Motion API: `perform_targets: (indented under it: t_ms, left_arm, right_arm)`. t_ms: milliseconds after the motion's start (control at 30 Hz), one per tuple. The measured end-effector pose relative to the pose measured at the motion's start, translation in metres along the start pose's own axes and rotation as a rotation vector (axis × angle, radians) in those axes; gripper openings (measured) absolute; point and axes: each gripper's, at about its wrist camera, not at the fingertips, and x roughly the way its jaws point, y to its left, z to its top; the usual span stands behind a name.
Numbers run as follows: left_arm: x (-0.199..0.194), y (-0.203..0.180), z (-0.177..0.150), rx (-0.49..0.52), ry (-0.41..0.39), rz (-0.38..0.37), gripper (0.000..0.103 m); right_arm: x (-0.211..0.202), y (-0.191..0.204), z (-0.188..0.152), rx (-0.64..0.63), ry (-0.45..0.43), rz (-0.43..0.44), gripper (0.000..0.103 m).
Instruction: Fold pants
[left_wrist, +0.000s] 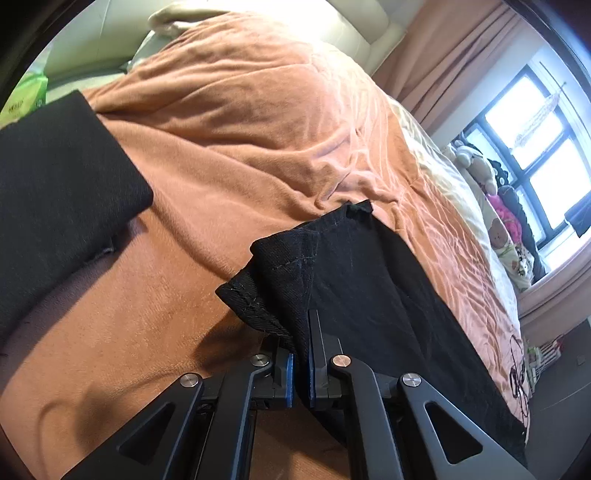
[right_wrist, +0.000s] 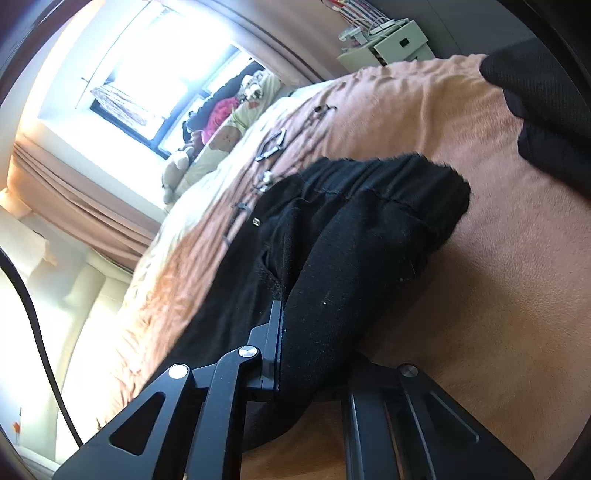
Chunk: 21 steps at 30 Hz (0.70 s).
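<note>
On a bed spread with an orange blanket (left_wrist: 236, 122), a pair of black pants (left_wrist: 369, 280) lies stretched along the right side of the left wrist view, with both hand-held grippers clamped on it. At the far left of that view a separate folded black garment (left_wrist: 62, 184) rests on the blanket, well apart from the pants, with a green package (left_wrist: 24, 99) just visible beyond it near the bed's edge. Toward the centre, the left gripper (left_wrist: 301, 363) has its blue-padded fingers (left_wrist: 289, 376) drawn narrow around a hemmed end of the pants, the stitched cloth bunched and lifted just above the jaws. Further right, a peach curtain (left_wrist: 443, 48) hangs beside a bright window (left_wrist: 535, 147), below which a heap of soft toys and clothing (left_wrist: 495, 192) sits. In the right wrist view, the same window (right_wrist: 155, 74) glares at the upper left, with the blanket (right_wrist: 498, 258) sweeping across the frame. The right gripper (right_wrist: 295, 339) is closed on a thick roll of the pants (right_wrist: 369, 229), near the gathered waistband, the fabric hiding its right finger. A small white cabinet (right_wrist: 391, 44) stands beyond the bed at upper right, and the other black garment (right_wrist: 546, 110) lies at the far right edge.
</note>
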Motion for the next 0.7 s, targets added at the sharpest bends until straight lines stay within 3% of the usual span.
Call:
perform_targets:
  t_ms: [333, 700]
  left_arm:
    - [-0.048, -0.025, 0.010, 0.069, -0.040, -0.024, 0.005]
    - [-0.113, -0.006, 0.000, 0.073, -0.068, -0.035, 0.005]
  right_arm:
    - [-0.051, -0.001, -0.012, -0.047, -0.017, 0.067, 0.005]
    - [-0.100, -0.026, -0.017, -0.017, -0.015, 0.086, 0.005]
